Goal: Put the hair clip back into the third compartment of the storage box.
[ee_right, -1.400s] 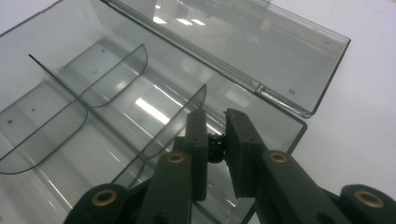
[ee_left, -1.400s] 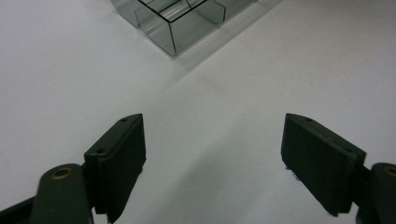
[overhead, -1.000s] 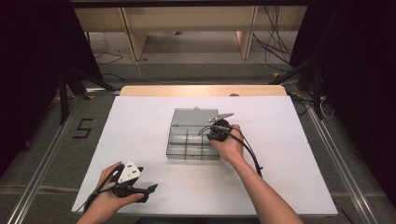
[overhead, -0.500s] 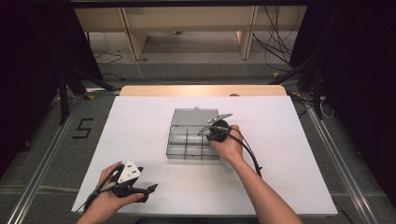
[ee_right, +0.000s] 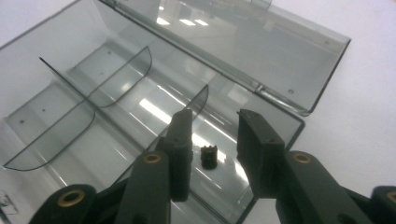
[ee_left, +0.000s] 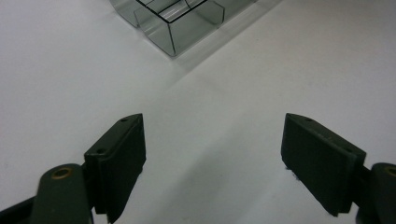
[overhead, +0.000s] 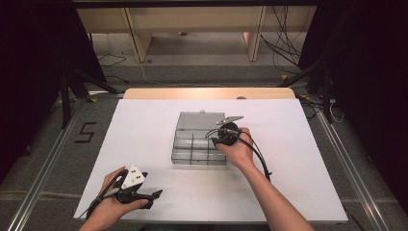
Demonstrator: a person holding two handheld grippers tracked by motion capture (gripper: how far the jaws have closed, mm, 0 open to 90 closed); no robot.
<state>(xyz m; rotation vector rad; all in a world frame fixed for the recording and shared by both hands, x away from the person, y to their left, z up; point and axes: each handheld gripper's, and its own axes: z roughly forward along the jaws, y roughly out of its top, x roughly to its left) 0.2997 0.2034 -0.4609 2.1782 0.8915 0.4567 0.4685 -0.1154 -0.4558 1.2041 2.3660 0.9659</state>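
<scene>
Right gripper [ee_right: 212,140] fingers [ee_right: 181,149] part-spread, jaws just been opening; a small black castellated nut [ee_right: 209,157] lies between them on the box floor, neither pad touching it. Not pinched. Left gripper [ee_left: 212,163] fingers [ee_left: 122,158] spread wide, only bare white tabletop [ee_left: 224,93] between them.

Right gripper [overhead: 226,134] sits over the right side of the clear plastic organizer box [overhead: 197,144], the person's right hand [overhead: 238,151] around it, cable [overhead: 260,159] trailing back along the forearm. In the right gripper view the nut rests in the right-hand compartment, beside a curved divider [ee_right: 201,100]. Two more curved dividers [ee_right: 121,74] split the rest of the tray; those compartments look empty.

Box lid [ee_right: 243,42] is flipped open, lying flat on the far side, hinged to the tray. Box sits mid-table on the white tabletop [overhead: 144,130], slightly right of centre.

Left gripper [overhead: 139,192] at the near left edge of the table in the left hand [overhead: 113,207], grey three-cornered plate [overhead: 133,177] on top, well apart from the box. In the left gripper view a near corner of the box [ee_left: 177,23] shows at the far end, clear of the jaws.
</scene>
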